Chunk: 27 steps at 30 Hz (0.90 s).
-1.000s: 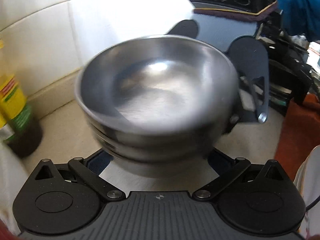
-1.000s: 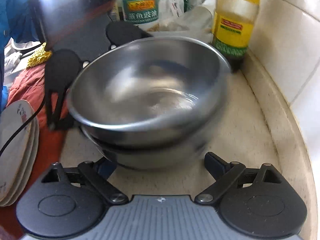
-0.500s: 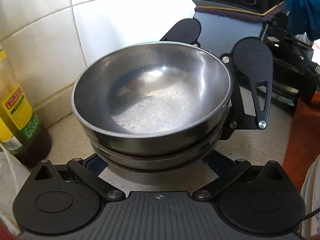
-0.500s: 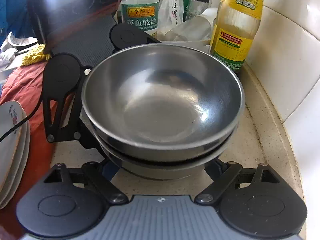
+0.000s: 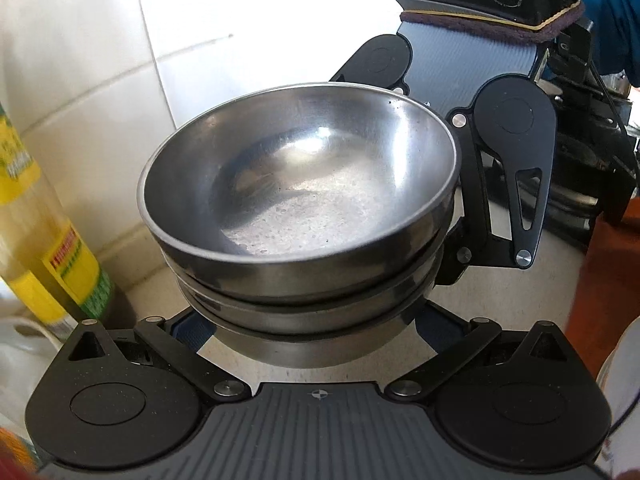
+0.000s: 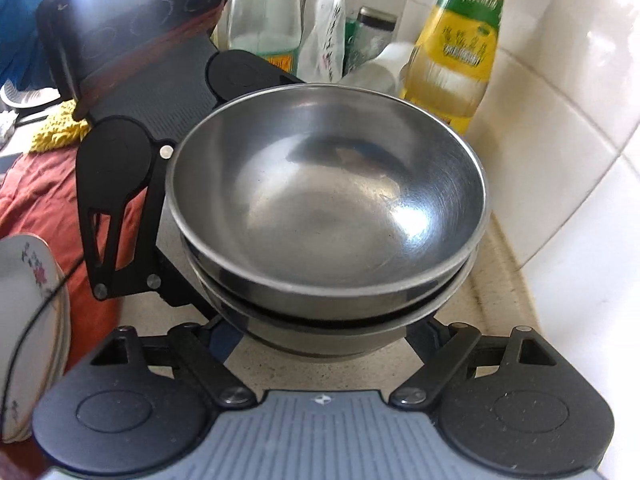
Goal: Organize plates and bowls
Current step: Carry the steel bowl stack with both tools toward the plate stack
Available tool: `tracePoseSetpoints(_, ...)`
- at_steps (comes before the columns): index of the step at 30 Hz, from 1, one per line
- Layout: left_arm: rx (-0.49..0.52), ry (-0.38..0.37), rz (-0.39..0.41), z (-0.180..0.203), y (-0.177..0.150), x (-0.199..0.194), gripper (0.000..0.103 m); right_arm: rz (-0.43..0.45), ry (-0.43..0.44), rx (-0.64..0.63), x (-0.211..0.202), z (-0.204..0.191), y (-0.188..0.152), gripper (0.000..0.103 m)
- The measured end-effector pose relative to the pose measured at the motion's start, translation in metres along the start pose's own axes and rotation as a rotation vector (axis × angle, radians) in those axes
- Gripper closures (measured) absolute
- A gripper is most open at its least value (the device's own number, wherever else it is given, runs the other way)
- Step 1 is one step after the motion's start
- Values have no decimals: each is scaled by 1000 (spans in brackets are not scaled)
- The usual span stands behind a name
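Oil bottle (image 5: 48,240) and tiled wall (image 5: 100,52) close beside bowls (image 5: 304,208)

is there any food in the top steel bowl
No, in the right wrist view the top steel bowl shows only bare shiny metal inside, nested on another steel bowl beneath it.

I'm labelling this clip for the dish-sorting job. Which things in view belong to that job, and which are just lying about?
Part of the job:
- stack of steel bowls, between both tools
- left tool
- right tool
- stacked floral plates

Just lying about:
- yellow oil bottle
- clear sauce bottle
- small jar
- red cloth
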<state>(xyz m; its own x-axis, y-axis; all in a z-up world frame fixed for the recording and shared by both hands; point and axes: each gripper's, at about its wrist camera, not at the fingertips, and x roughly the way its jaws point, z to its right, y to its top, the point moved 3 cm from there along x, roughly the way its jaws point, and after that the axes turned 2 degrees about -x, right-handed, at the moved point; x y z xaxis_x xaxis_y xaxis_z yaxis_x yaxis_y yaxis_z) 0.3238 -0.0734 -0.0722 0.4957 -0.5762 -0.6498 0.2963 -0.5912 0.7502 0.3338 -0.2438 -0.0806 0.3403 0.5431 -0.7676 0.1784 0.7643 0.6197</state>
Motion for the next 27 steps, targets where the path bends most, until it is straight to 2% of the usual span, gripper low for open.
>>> tracePoseSetpoints(5,4,13,10,2,13,-9,0,-11,-47,-13,-12,-6,9,21)
tracePoseSetpoints(7,9,21,18,5,14,-12,0,-8,-61,-11,-32,-9,2,21)
tracePoseSetpoints(27,19,43,106,24,48,-57,0,17,-174,10,-88,-37,29,22)
